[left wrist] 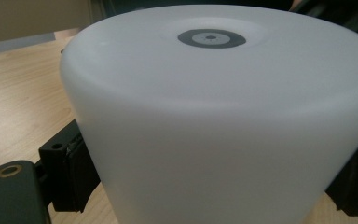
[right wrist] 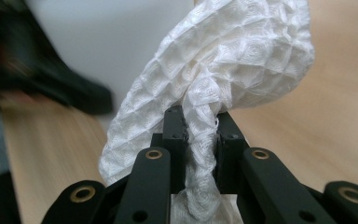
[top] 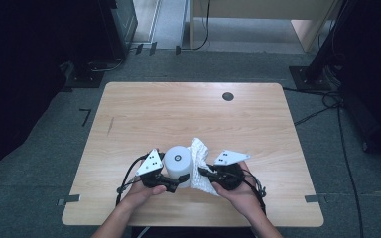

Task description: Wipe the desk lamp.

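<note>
Upright white cylinder (top: 178, 163) touches crumpled white waffle-textured cloth (top: 200, 157) beside it.

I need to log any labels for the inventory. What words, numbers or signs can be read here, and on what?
No readable text anywhere.
White cylinder: a grey ring mark on its top, no letters.
Grey plates on the left gripper and right gripper: small dark dots, no words.

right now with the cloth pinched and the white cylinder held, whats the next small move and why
Probably bring the right gripper, shut on the white cloth, in against the white cylinder's side to wipe it. The left gripper clamps the cylinder steady on the table, and the cloth hangs just beside it.
</note>
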Demonstrator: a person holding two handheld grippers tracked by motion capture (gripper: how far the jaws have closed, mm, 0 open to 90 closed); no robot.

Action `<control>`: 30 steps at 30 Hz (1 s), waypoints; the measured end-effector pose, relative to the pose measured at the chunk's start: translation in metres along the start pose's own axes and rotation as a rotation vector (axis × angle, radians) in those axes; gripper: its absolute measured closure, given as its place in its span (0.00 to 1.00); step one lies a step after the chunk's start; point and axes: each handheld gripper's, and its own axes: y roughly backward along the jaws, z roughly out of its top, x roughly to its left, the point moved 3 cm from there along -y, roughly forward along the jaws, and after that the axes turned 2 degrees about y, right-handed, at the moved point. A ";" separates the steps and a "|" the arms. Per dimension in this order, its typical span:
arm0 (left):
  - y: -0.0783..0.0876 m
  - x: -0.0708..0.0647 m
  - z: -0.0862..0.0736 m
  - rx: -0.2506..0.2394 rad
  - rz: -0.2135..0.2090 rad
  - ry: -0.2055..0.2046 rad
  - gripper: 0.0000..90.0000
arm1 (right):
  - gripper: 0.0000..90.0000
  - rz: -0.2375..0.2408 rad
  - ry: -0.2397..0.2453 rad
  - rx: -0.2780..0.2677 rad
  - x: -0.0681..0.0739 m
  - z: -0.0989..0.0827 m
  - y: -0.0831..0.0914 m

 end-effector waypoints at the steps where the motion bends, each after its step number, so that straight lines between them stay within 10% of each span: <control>1: -0.002 -0.001 -0.001 0.007 0.004 -0.005 0.09 | 0.87 0.001 0.006 -0.044 0.002 0.006 0.008; 6: -0.006 -0.005 0.000 0.006 0.001 -0.007 0.09 | 0.87 -0.013 0.029 -0.091 0.009 0.011 0.014; 13: -0.003 0.001 -0.002 0.016 0.001 -0.002 0.09 | 0.86 -0.002 0.015 0.181 0.003 -0.024 -0.030; 22: -0.014 -0.007 -0.015 0.083 0.044 -0.107 0.09 | 0.86 -0.044 -0.047 0.123 -0.018 -0.018 -0.012; 30: -0.008 -0.003 -0.009 0.050 0.114 -0.093 0.03 | 0.86 -0.060 -0.067 0.093 -0.030 -0.016 -0.003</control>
